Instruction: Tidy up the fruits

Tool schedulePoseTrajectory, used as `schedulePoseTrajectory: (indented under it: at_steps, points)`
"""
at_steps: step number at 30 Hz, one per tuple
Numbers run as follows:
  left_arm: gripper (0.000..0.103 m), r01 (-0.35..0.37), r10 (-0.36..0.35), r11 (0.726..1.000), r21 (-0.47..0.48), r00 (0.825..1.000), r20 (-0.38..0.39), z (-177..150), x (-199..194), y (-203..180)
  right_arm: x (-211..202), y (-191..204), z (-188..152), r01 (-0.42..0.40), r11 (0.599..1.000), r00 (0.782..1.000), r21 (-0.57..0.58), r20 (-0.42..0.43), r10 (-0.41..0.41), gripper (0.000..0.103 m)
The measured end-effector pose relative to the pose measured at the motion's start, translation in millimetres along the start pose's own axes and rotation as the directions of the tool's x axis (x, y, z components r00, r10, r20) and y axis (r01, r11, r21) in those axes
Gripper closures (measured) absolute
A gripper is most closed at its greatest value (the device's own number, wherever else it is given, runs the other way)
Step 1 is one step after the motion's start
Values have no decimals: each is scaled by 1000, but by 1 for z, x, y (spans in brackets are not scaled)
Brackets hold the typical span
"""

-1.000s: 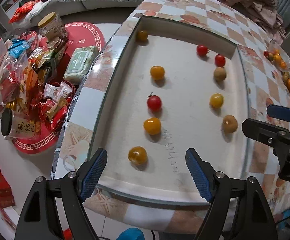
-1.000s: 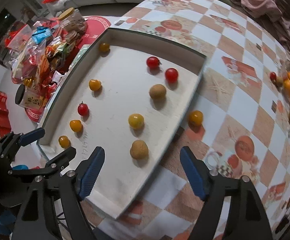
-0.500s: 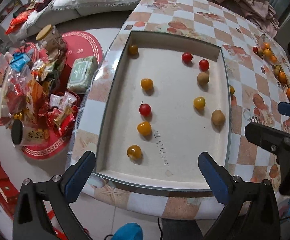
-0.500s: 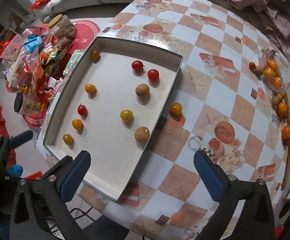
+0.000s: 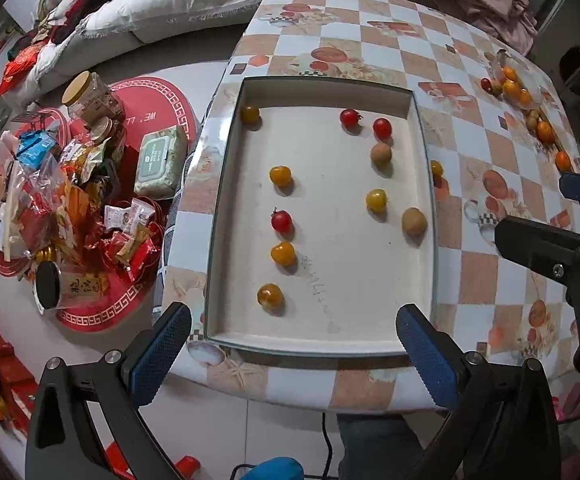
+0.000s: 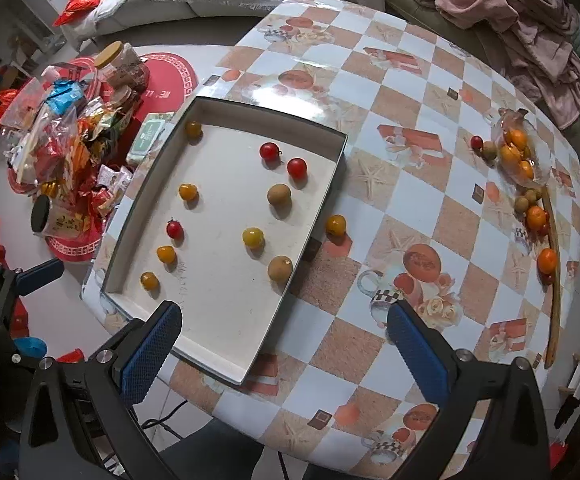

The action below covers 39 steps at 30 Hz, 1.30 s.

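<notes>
We hold both tongs, left gripper (image 5: 292, 342) and right gripper (image 6: 285, 338), wide open and empty above the tray (image 6: 217, 328). Its small round fruits sit loose; one yellow tomato (image 6: 336, 225) outside could roll off the table (image 6: 410, 184).

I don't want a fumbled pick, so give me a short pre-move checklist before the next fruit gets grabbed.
1. Left gripper open, holding nothing: ok.
2. Right gripper open, holding nothing: ok.
3. All fruit inside the tray: not ok; one orange fruit sits on the table just outside its right wall.
4. That stray free of neighbours for the fingers: ok.
5. Far fruit pile gathered into the tray: not ok.
6. Sorting rule for the two columns: cannot tell.
</notes>
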<state>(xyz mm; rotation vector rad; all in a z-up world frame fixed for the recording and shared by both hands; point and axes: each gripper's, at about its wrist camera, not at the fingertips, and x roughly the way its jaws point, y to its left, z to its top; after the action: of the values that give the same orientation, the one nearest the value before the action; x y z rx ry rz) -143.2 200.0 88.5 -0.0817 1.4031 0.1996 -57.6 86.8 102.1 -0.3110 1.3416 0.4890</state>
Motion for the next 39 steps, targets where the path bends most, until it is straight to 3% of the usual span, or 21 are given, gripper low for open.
schedulePoseTrajectory:
  at_steps: [14,39]
  points:
    - [0,-37,37,999,-13,999,36,-9,-35,-32,-31,-11,-1,3,992,1000,-127,9,-2,0]
    - [0,-26,27,1000,-11,999,32,-9,-35,-33,-33,-9,-4,12,992,1000,-129,10,-11,0]
